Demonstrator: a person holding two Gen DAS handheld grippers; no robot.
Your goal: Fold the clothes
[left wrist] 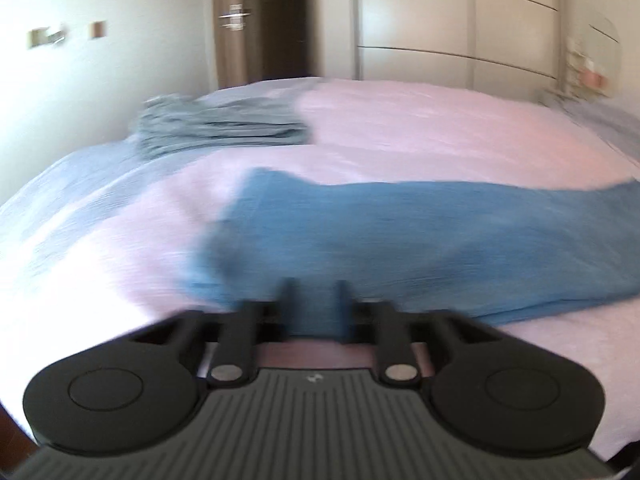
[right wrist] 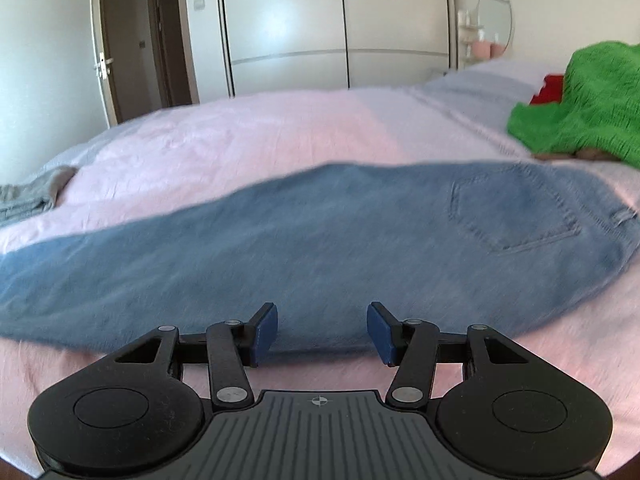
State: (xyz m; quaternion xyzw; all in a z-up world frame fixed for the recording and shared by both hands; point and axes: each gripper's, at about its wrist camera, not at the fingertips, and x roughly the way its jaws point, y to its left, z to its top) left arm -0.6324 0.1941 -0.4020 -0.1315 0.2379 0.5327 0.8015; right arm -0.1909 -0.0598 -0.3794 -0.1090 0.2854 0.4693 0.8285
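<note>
A pair of blue jeans [right wrist: 320, 236] lies lengthwise across the pink bed, back pocket toward the right. The jeans also show in the left wrist view [left wrist: 400, 240], with the leg end at the left. My left gripper [left wrist: 314, 300] is low at the near edge of the leg end, its jaws a narrow gap apart with blue denim between them; the view is blurred. My right gripper [right wrist: 322, 326] is open and empty, its blue pads over the near edge of the jeans' middle.
A folded grey garment [left wrist: 220, 128] lies on the far left of the bed [left wrist: 440, 120]. A green knit [right wrist: 588, 108] and something red [right wrist: 550, 90] lie at the right. A wardrobe [right wrist: 336, 28] and door [right wrist: 136, 40] stand behind.
</note>
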